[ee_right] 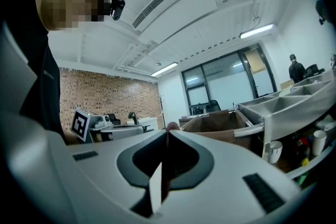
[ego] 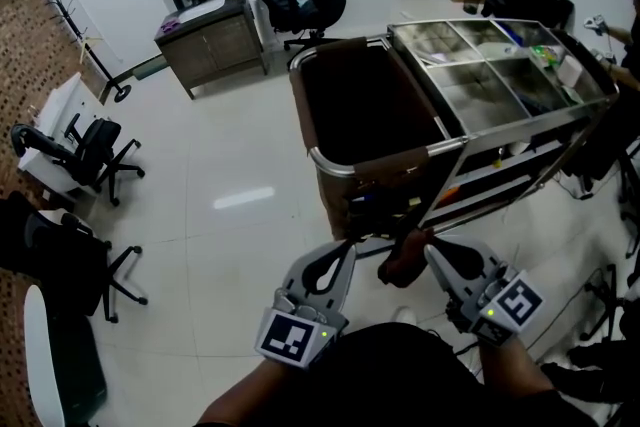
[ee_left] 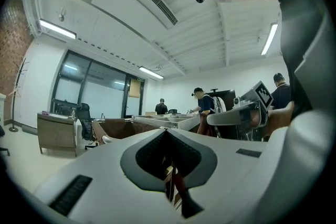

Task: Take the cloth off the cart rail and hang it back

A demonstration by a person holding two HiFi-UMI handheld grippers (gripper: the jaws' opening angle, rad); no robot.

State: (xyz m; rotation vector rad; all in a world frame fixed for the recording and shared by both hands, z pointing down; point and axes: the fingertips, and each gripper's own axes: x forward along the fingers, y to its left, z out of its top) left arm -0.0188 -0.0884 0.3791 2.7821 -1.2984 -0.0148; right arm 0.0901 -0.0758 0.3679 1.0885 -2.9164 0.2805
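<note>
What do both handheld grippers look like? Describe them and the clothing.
Left gripper and right gripper are light grey, with broad tapering jaws and dark recessed pads. Each carries a cube of black-and-white square markers with a green light. The person's top is dark.

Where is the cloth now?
Head view, bottom centre: the cloth hangs between the left gripper and the right gripper, just in front of the cart rail.

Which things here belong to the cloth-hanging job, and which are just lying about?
Job:
- brown cloth, pinched in the right claw
- cart rail
- left claw

Lying about:
- black office chair
- wooden cabinet
- steel trays on the cart
</note>
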